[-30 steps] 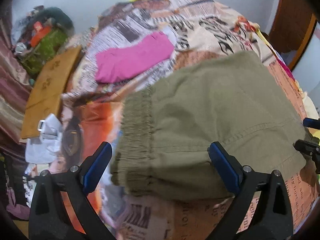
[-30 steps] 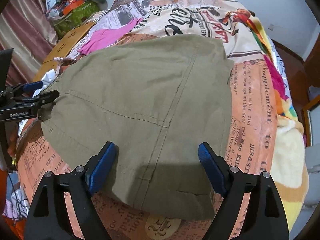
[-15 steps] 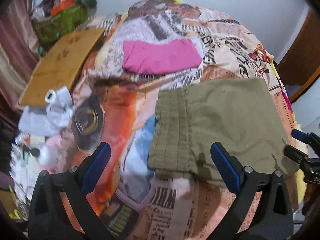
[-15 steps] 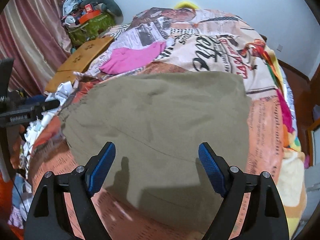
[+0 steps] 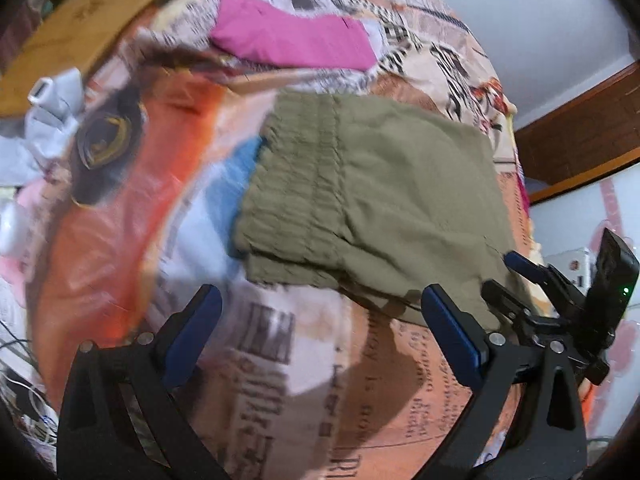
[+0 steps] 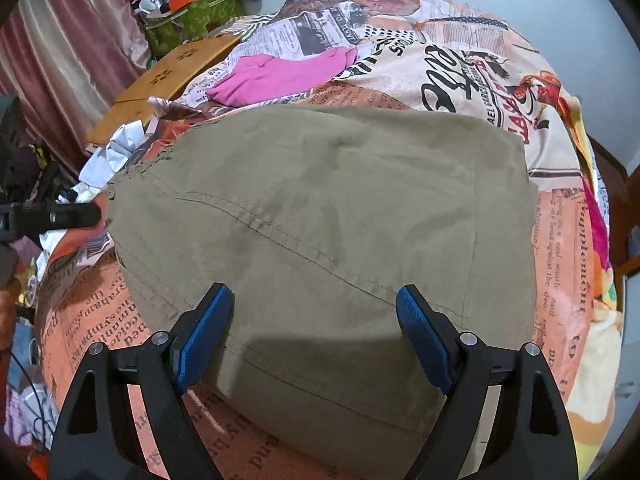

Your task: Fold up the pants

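Folded olive-green pants (image 5: 372, 196) lie flat on the printed bedspread (image 5: 312, 392), elastic waistband toward the left in the left wrist view. My left gripper (image 5: 320, 320) hovers open just short of the pants' near edge, nothing between its blue pads. The other gripper shows at that view's right edge, over the pants' near right corner. In the right wrist view the pants (image 6: 320, 220) fill the middle, and my right gripper (image 6: 316, 320) stands open above their near part, pads apart and not pressing on cloth. A black finger of the left gripper pokes in from the left edge there.
A folded pink garment (image 6: 280, 76) lies farther back on the bed. A wooden board (image 6: 160, 84), white crumpled cloth (image 6: 116, 152) and a green bag with clutter (image 6: 192, 12) sit along the left side by the curtain. A wooden door frame (image 5: 576, 136) stands at right.
Both grippers have drawn back from the pants, so the pants look smaller and farther away. The left view has rolled and swung left, now showing bare bedspread between its fingers.
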Action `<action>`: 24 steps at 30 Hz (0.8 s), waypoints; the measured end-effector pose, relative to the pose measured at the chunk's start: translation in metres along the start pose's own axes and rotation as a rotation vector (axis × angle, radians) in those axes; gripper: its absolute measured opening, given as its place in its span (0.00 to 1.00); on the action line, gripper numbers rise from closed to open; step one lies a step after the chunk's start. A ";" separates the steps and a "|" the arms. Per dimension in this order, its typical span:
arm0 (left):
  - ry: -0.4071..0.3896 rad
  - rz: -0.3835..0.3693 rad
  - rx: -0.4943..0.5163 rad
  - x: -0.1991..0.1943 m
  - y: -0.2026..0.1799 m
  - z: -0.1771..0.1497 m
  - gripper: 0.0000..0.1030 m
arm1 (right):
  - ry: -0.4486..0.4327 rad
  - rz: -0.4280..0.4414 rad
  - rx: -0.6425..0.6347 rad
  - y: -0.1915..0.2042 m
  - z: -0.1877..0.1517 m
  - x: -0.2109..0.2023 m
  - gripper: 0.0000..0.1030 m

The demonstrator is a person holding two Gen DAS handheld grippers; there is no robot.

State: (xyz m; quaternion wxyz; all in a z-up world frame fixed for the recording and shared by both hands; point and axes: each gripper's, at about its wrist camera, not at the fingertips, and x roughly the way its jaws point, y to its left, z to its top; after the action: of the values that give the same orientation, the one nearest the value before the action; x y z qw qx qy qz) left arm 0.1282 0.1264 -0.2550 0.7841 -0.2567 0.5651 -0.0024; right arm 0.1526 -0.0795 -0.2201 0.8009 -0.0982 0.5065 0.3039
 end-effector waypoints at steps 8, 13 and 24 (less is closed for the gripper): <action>0.093 -0.160 -0.036 0.023 -0.005 0.005 0.99 | -0.002 0.012 0.008 0.000 -0.001 0.001 0.81; 0.085 -0.164 -0.074 0.032 -0.005 0.022 0.99 | -0.003 0.019 0.015 -0.001 -0.002 0.002 0.81; -0.110 0.100 0.015 0.029 -0.020 0.041 0.59 | -0.007 0.043 0.022 -0.003 -0.004 0.002 0.82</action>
State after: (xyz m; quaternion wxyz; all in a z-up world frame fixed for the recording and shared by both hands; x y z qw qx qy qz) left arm 0.1808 0.1168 -0.2631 0.8151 -0.2221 0.5330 0.0467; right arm 0.1517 -0.0829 -0.2241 0.7971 -0.0775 0.5088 0.3159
